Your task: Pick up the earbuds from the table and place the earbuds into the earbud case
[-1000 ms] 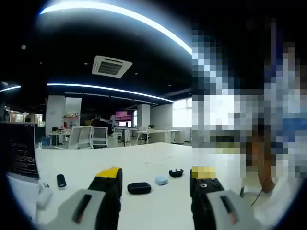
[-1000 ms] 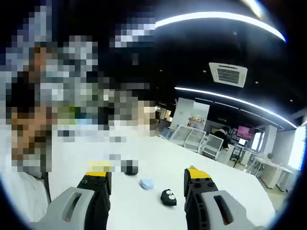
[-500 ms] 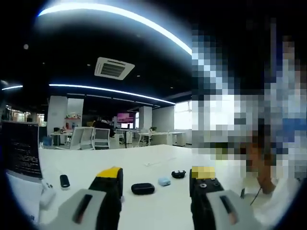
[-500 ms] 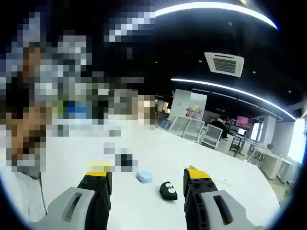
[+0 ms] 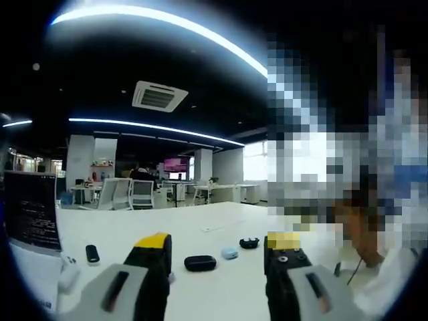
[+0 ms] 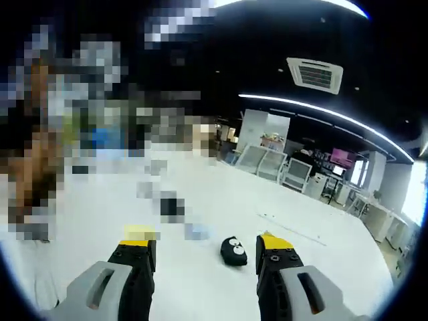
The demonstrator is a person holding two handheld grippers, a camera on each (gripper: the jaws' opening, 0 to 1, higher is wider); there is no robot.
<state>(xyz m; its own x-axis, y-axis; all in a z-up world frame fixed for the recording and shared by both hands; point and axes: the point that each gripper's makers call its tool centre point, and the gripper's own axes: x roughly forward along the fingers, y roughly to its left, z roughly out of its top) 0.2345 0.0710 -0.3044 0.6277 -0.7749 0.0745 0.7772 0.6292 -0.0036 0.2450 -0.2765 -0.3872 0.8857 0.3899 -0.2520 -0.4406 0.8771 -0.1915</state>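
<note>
- Table [image 5: 221,281] lies white below the left gripper [image 5: 217,257], whose jaws stand apart and empty, held level above it as if lining up an approach
- From left to right ahead of those jaws: a small dark device [image 5: 92,253], a black oval case [image 5: 200,263], a pale blue case [image 5: 229,253], and a black open case [image 5: 249,243], all well apart from the jaws
- Right gripper [image 6: 207,257] also has its jaws parted and bare, aimed over the table [image 6: 221,221]
- Just beyond its right jaw sits the open case [image 6: 234,251] with two pale dots inside; whether these are earbuds I cannot tell
- Loose earbuds are too small to pick out, so the pick is not yet begun
</note>
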